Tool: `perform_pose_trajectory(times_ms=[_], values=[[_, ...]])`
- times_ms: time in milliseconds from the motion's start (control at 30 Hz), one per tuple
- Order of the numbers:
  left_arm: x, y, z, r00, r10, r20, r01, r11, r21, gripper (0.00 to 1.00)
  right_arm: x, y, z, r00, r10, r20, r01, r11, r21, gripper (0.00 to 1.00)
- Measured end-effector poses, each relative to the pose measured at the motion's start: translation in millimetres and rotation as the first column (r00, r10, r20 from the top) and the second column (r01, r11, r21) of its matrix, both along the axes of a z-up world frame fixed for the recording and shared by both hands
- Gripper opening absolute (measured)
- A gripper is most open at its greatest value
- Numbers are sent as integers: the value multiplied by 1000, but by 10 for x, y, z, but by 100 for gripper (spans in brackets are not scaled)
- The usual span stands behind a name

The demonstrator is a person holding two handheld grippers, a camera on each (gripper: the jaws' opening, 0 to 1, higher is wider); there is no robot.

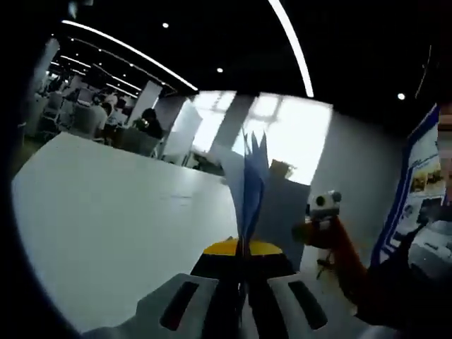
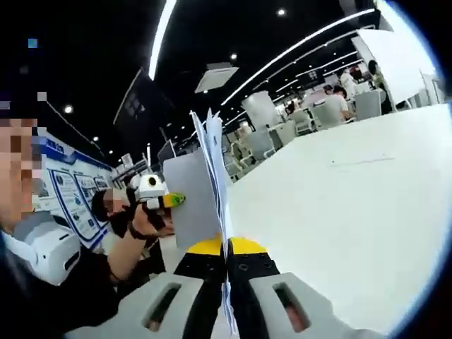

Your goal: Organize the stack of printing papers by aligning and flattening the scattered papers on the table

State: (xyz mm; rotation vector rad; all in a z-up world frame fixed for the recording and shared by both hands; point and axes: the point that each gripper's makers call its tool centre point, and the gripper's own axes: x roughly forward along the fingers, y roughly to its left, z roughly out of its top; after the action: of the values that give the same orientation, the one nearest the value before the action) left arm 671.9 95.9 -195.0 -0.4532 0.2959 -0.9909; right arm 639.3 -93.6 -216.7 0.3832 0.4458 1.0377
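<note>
A sheaf of white printing papers (image 1: 248,185) stands edge-on, rising straight out of my left gripper (image 1: 242,248), whose jaws are shut on its lower edge. In the right gripper view the same papers (image 2: 214,173) rise from my right gripper (image 2: 227,248), also shut on them. One sheet's grey face (image 2: 189,201) fans off to the left there. The left gripper (image 2: 161,200), held by a hand (image 2: 138,222), sits at that sheet's far edge. The right gripper (image 1: 319,227) appears beyond the grey sheet (image 1: 282,212) in the left gripper view. The paper tops are splayed and uneven.
The white table (image 1: 120,226) spreads under and beside the papers and also shows in the right gripper view (image 2: 353,212). A person's dark sleeve (image 2: 63,296) is close on the left. Poster boards (image 2: 70,198), chairs and seated people (image 2: 339,102) stand far behind.
</note>
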Motion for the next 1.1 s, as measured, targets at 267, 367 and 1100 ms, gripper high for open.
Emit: perform_pose_trajectory(times_ms=[267,367,1100], values=[[1,0,-69,986,-38,-162,23,995,-93,6,-70,-27,40,988,65,-139,-52,994,94,0],[52,-35,-230,980,-37,-194,24,997,-71,6,-24,-7,-73,986,62,-156,-53,996,67,0],[663,-103,-902,982,139,-129,-123,984,130,6,653,-127,-793,976,-205,-71,185,958,-222,0]])
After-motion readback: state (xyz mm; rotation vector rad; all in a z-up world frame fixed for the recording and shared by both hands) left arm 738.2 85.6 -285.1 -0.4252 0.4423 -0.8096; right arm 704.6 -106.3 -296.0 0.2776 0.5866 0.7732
